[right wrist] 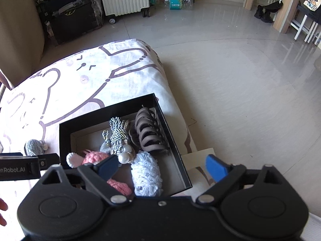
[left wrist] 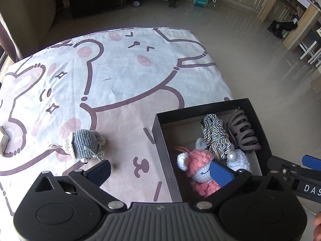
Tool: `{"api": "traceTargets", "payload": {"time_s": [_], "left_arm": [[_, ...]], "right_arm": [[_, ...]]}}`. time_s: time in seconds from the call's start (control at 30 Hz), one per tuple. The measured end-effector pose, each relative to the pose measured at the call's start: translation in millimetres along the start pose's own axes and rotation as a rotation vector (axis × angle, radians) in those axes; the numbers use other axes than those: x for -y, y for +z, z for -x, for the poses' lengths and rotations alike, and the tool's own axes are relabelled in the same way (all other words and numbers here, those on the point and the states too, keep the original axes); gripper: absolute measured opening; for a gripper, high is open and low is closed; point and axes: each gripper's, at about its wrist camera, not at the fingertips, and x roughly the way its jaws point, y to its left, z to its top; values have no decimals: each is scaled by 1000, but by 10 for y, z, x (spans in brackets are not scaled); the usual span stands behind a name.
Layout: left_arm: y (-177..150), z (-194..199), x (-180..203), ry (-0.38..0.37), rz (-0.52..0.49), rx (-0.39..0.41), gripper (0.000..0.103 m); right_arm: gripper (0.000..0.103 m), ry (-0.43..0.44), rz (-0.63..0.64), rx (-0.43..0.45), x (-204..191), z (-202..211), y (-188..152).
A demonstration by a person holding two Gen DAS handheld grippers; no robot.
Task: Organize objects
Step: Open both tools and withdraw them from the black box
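Left gripper (left wrist: 160,173) is hovering with jaws spread wide, empty, straddling the black cardboard box (left wrist: 158,140) edge. Right gripper (right wrist: 162,166) is likewise gaping over the box, likely having nothing to hold. Grey crocheted toy (left wrist: 85,145) is lying outside on the cartoon-print cloth (left wrist: 120,70), probably next to be boxed.

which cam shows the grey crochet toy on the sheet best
The left wrist view: the grey crochet toy lies whole on the sheet, left of the black box. In the right wrist view only a part shows, behind the left gripper.
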Motion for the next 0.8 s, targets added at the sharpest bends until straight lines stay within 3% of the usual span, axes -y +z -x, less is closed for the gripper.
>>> {"api": "traceTargets", "payload": {"time_s": [0.8], "left_arm": [[-21,-28,-101,6,-10,-11,103]], "right_arm": [[103,-40,30,-12,-2,-50,-25]]}}
